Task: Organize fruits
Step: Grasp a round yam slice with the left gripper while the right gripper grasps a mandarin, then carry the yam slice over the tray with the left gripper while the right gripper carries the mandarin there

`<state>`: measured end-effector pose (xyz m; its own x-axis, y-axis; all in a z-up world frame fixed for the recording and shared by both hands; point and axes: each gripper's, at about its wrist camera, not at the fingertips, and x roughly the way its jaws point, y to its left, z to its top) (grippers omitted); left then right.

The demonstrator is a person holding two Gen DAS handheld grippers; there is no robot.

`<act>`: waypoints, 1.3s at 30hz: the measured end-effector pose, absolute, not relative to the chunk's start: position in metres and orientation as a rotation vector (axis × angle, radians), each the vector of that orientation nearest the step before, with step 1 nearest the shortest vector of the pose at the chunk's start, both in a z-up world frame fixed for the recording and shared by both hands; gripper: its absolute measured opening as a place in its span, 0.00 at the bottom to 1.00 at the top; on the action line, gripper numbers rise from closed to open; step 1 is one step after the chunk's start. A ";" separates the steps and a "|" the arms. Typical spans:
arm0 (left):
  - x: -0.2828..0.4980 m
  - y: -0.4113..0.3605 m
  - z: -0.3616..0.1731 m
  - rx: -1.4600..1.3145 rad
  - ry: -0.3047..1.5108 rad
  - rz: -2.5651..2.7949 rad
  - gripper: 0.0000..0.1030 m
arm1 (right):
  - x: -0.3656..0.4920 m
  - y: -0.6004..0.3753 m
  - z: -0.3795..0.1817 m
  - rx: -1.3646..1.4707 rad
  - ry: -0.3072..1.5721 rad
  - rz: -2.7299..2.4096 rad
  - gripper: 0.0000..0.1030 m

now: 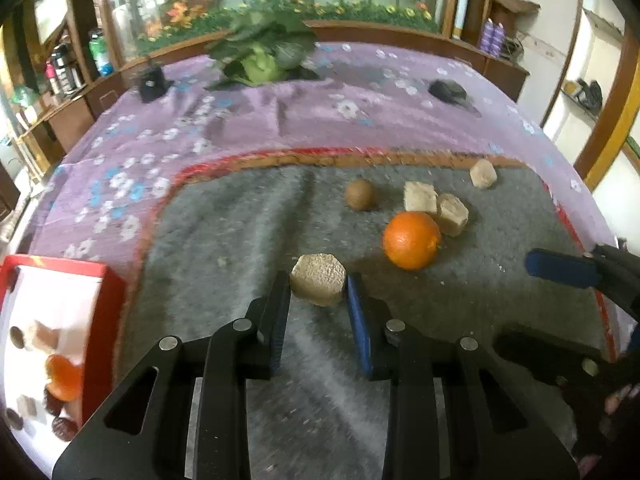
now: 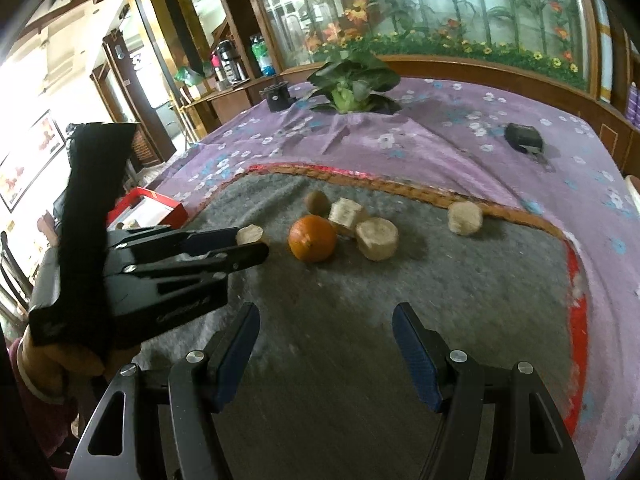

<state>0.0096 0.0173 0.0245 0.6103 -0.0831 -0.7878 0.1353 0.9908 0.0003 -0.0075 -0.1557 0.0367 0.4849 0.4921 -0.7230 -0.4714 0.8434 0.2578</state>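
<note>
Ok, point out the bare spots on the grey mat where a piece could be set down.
Free: the grey mat in front of the right claw, and its left stretch between the kiwi and the red box. Crowded: around the orange and the pale blocks.

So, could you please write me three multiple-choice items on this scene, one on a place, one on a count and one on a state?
1. Where does the round orange fruit lie?
A. on the grey felt mat
B. in the red-rimmed white box
C. on the purple flowered cloth

2. How many pale beige chunky pieces lie loose on the mat, apart from the one at the left gripper?
A. one
B. three
C. six

3. How is the right gripper?
A. open, holding nothing
B. shut on the orange
C. shut on the small brown kiwi

Answers: 1 A, the orange rests on grey felt; 2 B, two beside the orange and one near the mat's edge; 3 A, its blue pads stand wide over bare mat.
</note>
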 end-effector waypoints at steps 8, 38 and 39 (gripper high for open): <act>-0.007 0.045 0.043 0.011 0.863 -0.072 0.27 | 0.029 -0.114 0.027 -0.042 0.925 0.563 0.65; -0.053 0.070 0.065 -0.009 0.812 0.003 0.27 | -0.030 -0.095 0.065 -0.097 0.808 0.608 0.33; -0.056 0.073 0.066 -0.009 0.810 0.009 0.27 | -0.033 -0.091 0.067 -0.094 0.804 0.620 0.33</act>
<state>-0.0558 0.0726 0.0663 0.6893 0.0049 -0.7244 -0.0120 0.9999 -0.0047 -0.0325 -0.0911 0.0671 0.5279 0.4834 -0.6984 -0.5525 0.8199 0.1498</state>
